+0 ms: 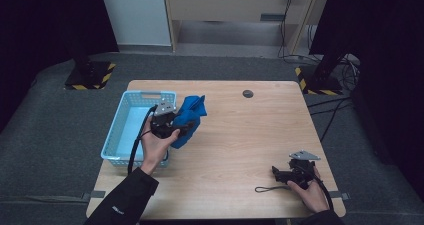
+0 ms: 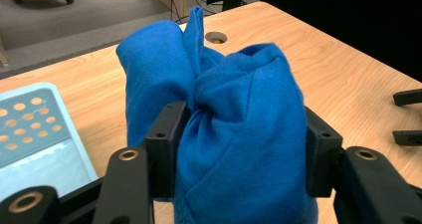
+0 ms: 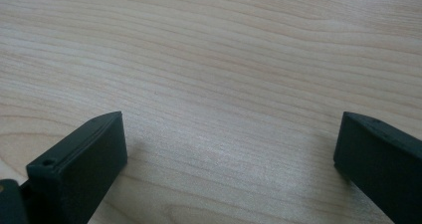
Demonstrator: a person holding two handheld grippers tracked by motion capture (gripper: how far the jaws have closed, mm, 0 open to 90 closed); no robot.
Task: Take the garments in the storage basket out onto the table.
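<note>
A bunched blue cloth (image 1: 190, 117) hangs beside the right rim of a light blue basket (image 1: 131, 116), and my left gripper (image 1: 186, 127) is shut on it. In the left gripper view the cloth (image 2: 234, 134) bulges between both black pads and rises above them, with the basket (image 2: 35, 134) at lower left. My right gripper (image 1: 278, 174) rests low over the table near the front right corner. Its jaws stand wide apart over bare wood, nothing between them; the right gripper (image 3: 229, 154) is open.
The wooden table (image 1: 240, 135) has a round cable hole (image 1: 248, 93) near its far edge. A thin black cord (image 1: 267, 189) lies on the table left of the right hand. Dark floor mats surround the table.
</note>
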